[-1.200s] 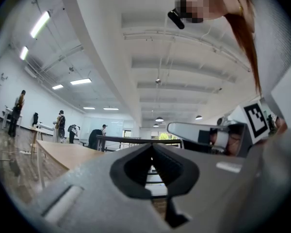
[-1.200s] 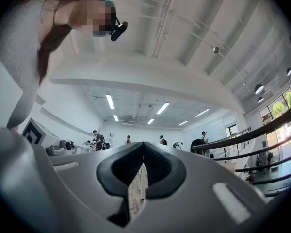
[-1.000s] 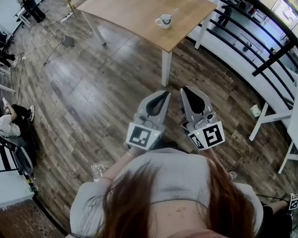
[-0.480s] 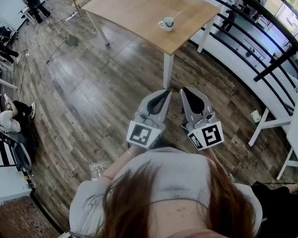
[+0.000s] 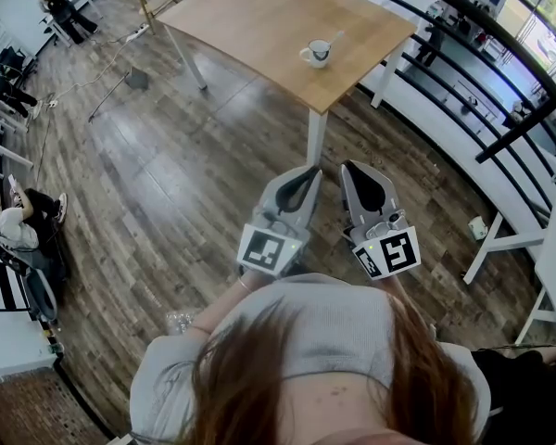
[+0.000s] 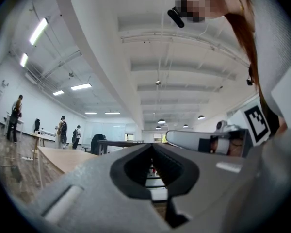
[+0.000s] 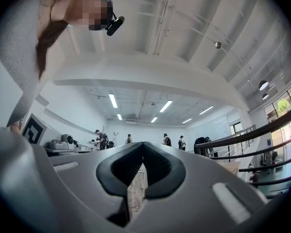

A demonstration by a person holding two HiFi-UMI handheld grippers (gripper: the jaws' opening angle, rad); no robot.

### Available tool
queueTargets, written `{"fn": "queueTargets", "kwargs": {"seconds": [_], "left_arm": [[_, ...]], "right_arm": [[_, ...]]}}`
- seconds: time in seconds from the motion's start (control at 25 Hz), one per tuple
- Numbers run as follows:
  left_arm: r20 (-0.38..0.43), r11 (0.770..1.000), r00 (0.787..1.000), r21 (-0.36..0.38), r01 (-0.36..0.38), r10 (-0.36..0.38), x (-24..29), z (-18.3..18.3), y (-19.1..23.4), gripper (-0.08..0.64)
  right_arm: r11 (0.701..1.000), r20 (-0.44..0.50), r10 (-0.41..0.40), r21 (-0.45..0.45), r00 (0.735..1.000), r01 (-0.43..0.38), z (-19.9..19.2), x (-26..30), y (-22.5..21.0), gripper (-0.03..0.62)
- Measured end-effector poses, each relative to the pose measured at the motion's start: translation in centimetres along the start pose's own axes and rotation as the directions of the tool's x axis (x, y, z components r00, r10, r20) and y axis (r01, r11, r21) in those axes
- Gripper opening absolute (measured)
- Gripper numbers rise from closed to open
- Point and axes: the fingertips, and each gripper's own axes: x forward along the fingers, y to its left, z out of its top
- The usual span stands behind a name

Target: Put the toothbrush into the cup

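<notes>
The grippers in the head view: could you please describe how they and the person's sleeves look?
Both the left gripper and the right gripper have tapered grey fingers with black inner pads, and each carries a white cube with black square markers. The sleeves are light grey.

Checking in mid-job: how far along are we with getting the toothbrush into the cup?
Done, it seems: a thin handle, likely the toothbrush, stands out of the cup on the wooden table, though it is too small to be sure. In hand: nothing; the left gripper and right gripper are both shut and empty, well short of the table. Left: only a closer check.
</notes>
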Motion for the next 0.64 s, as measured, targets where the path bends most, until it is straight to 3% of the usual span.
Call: {"fn": "queueTargets", "kwargs": {"seconds": [0.64], "left_arm": [[0.006,1.0,1.0,0.002,0.009,-0.009,0.99,0.01,0.96,0.003]], "right_arm": [[1.0,-0.012,0.001,-0.013,1.0,-0.002,-0.15,1.15,-0.28,0.005]]}}
